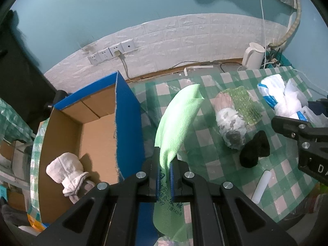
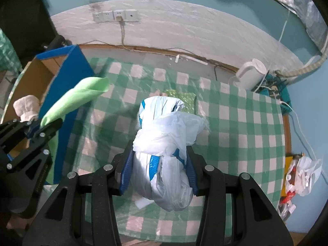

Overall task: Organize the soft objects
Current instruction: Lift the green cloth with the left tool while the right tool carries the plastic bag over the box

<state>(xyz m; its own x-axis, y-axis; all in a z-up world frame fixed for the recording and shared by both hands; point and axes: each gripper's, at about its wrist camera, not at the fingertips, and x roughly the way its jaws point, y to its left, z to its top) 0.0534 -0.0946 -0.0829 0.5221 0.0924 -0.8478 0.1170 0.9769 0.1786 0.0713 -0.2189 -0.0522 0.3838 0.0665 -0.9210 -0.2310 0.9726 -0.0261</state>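
Note:
My left gripper (image 1: 165,164) is shut on a light green cloth (image 1: 178,121), which stands up from the blue pads and hangs below them, above the checked table. The same cloth (image 2: 75,98) and the left gripper (image 2: 40,126) show at the left of the right wrist view. My right gripper (image 2: 158,164) is shut on a white and blue plastic bag bundle (image 2: 164,143), lifted off the table. A blue cardboard box (image 1: 127,123) stands open at the left, with a white rolled cloth (image 1: 65,170) inside. The right gripper's body (image 1: 303,139) shows at the right edge.
On the green checked tablecloth (image 1: 215,153) lie a black sock (image 1: 254,149), a grey-patterned bundle (image 1: 231,127), green bubble wrap (image 1: 244,104) and a white tube (image 1: 261,186). A white kettle (image 2: 251,73) stands at the back right. Crumpled bags (image 2: 301,172) sit at the right edge.

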